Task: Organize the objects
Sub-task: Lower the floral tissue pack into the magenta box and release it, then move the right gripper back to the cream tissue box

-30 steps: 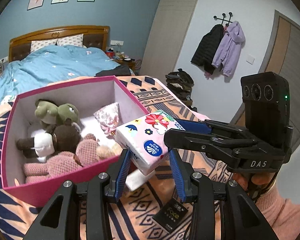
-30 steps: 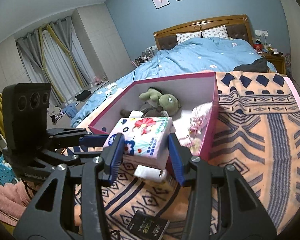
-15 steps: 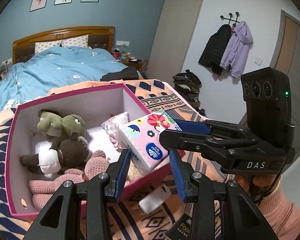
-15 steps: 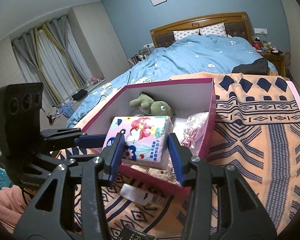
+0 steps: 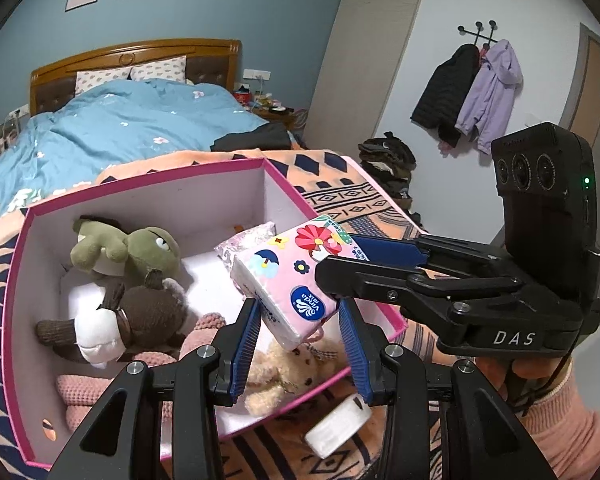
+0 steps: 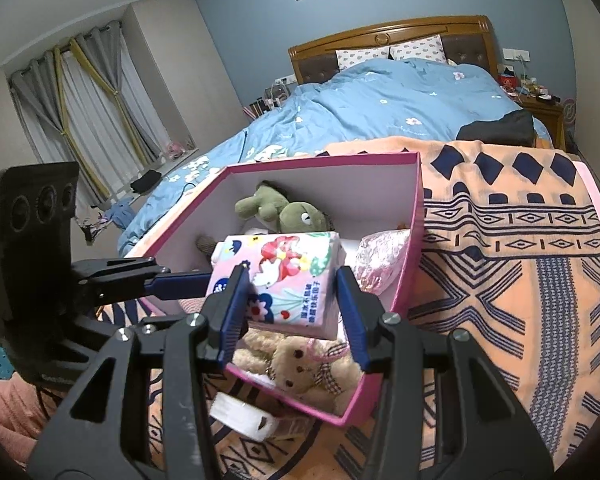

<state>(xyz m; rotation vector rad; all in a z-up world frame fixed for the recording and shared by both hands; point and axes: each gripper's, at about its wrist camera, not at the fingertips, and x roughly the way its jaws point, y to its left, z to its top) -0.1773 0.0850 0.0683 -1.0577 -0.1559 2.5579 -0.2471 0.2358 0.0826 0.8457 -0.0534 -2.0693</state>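
Note:
A pink floral tissue pack [image 5: 290, 280] [image 6: 288, 280] hangs over the near corner of an open pink box [image 5: 18, 240] [image 6: 416, 216]. Both grippers are shut on it from two sides. My left gripper [image 5: 298, 332] grips its lower end. My right gripper [image 6: 290, 304] grips its sides and shows from the right in the left wrist view [image 5: 360, 264]. In the box lie a green plush turtle [image 5: 140, 246], a brown plush [image 5: 140, 316], a pink knitted toy [image 5: 96, 388], a beige teddy [image 6: 300, 364] and a pink wrapped packet [image 6: 382, 256].
The box stands on an orange patterned blanket [image 6: 512, 264] at the foot of a bed with a blue duvet [image 6: 384, 104]. A white roll-shaped object [image 5: 338, 424] lies on the blanket just outside the box's near wall. Coats [image 5: 472, 88] hang on the right wall.
Both grippers have carried the tissue pack up and forward, from above the blanket beside the box to over the box's near corner. The black packet on the blanket has left the view.

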